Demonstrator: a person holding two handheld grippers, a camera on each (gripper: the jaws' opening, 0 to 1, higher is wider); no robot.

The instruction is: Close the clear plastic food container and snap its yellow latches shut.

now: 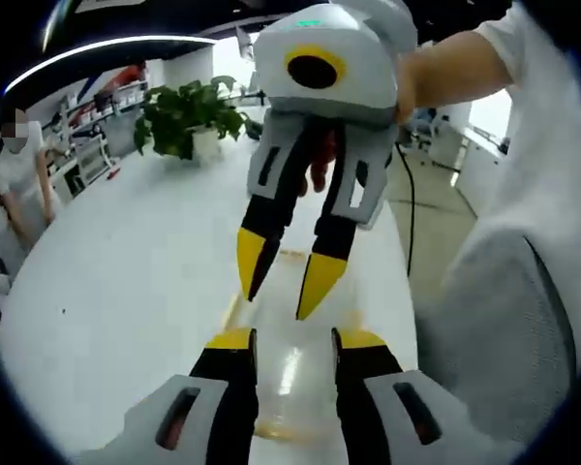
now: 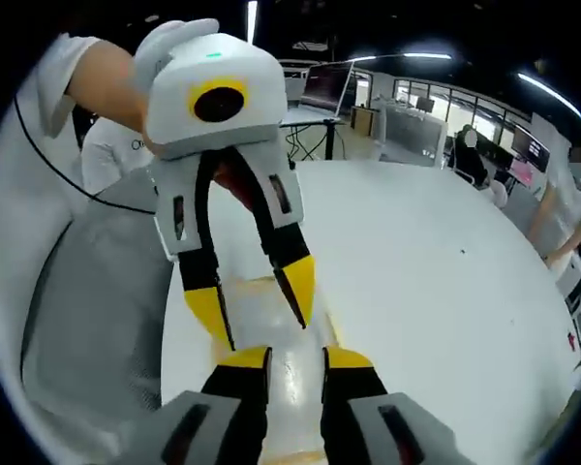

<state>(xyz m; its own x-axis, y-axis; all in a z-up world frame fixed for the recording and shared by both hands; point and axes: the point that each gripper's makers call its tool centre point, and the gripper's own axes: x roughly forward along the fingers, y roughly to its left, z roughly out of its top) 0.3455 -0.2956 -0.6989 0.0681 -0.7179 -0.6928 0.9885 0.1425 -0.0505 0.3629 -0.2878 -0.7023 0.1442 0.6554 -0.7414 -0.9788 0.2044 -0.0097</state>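
We see the left gripper (image 1: 292, 341) and right gripper (image 2: 295, 358), jaws parted, facing each other over the clear container (image 1: 289, 373). It lies on the white surface (image 1: 126, 281)

Clear container (image 1: 290, 373) mostly hidden behind left gripper (image 1: 292, 339) jaws and cut by the frame's bottom edge; latches can't be made out. In the right gripper view, container (image 2: 271, 329) is blurred, its far end covered by the left gripper's jaw tips.

Both grippers hang parted over the container (image 1: 289, 383) (seemingly clear).
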